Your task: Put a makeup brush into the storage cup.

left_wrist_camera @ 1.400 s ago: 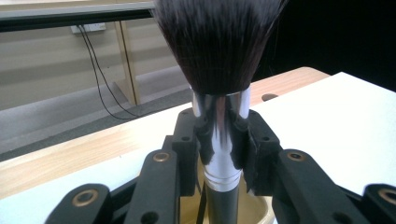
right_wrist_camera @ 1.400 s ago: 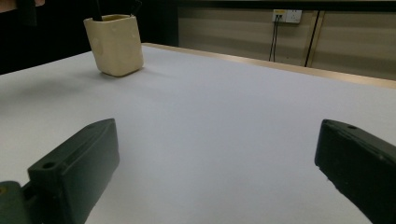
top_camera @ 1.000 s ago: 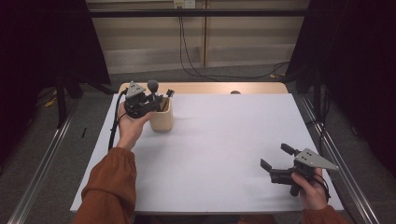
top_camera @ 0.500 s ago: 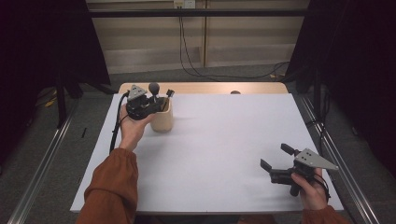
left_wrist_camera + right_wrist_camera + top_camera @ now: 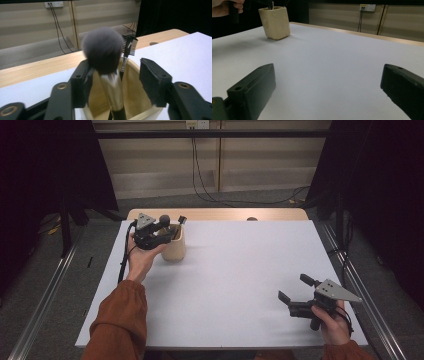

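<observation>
Left gripper (image 5: 115, 82) just parted around fluffy dark-headed, gold-ferruled makeup brush (image 5: 105, 50) upright in cream cup (image 5: 130, 82)

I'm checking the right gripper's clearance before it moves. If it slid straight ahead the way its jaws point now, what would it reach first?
Probably nothing soon: ahead of the open right gripper lies bare white table. The beige cup stands off to the left of that line, though depth is hard to judge.
</observation>
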{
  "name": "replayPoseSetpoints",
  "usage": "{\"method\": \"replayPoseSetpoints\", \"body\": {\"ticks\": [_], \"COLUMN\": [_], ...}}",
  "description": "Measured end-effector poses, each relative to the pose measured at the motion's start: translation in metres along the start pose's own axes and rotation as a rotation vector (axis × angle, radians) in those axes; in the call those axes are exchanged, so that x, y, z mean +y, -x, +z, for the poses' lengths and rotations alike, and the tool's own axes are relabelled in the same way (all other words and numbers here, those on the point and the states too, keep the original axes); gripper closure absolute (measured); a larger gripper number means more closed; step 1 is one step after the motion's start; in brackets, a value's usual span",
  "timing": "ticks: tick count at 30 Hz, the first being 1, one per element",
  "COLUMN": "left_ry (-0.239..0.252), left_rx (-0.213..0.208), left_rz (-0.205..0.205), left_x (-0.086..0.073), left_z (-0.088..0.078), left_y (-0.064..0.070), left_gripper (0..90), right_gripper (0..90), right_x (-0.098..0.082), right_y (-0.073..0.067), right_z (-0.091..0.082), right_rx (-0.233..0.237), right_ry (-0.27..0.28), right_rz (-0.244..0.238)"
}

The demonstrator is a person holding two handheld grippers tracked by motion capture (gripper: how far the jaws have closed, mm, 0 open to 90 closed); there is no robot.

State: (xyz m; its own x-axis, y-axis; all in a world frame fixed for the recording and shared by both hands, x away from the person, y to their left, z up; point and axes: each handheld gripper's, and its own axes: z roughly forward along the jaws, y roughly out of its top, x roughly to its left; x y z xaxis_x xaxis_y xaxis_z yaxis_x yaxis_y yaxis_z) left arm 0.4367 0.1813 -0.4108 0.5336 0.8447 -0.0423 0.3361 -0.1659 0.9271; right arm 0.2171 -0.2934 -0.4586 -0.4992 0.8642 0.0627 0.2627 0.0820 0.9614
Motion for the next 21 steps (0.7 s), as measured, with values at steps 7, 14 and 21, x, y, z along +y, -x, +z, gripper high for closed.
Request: {"method": "replayPoseSetpoints", "body": {"ticks": [7,14,21], "left_ry": [0.011,0.032,0.043], "left_rx": [0.004,-0.01,-0.033], "left_rz": [-0.022,-0.053,-0.059], "left_x": [-0.001,-0.003,-0.001], "left_z": [-0.004,-0.008,-0.011], "left_y": [-0.005,-0.007,-0.005], "left_gripper": [29.5,13.4,4.6], "right_gripper": [0.0,0.0,0.0], "right_x": [0.0,-0.001,-0.001], "right_y": [0.0,0.002,0.005], "right_z": [0.0,0.001,0.003], "right_rx": [0.001,-0.001,0.002], "right_ry": [0.0,0.002,0.003], "right_rz": [-0.002,0.004,0.011]}}
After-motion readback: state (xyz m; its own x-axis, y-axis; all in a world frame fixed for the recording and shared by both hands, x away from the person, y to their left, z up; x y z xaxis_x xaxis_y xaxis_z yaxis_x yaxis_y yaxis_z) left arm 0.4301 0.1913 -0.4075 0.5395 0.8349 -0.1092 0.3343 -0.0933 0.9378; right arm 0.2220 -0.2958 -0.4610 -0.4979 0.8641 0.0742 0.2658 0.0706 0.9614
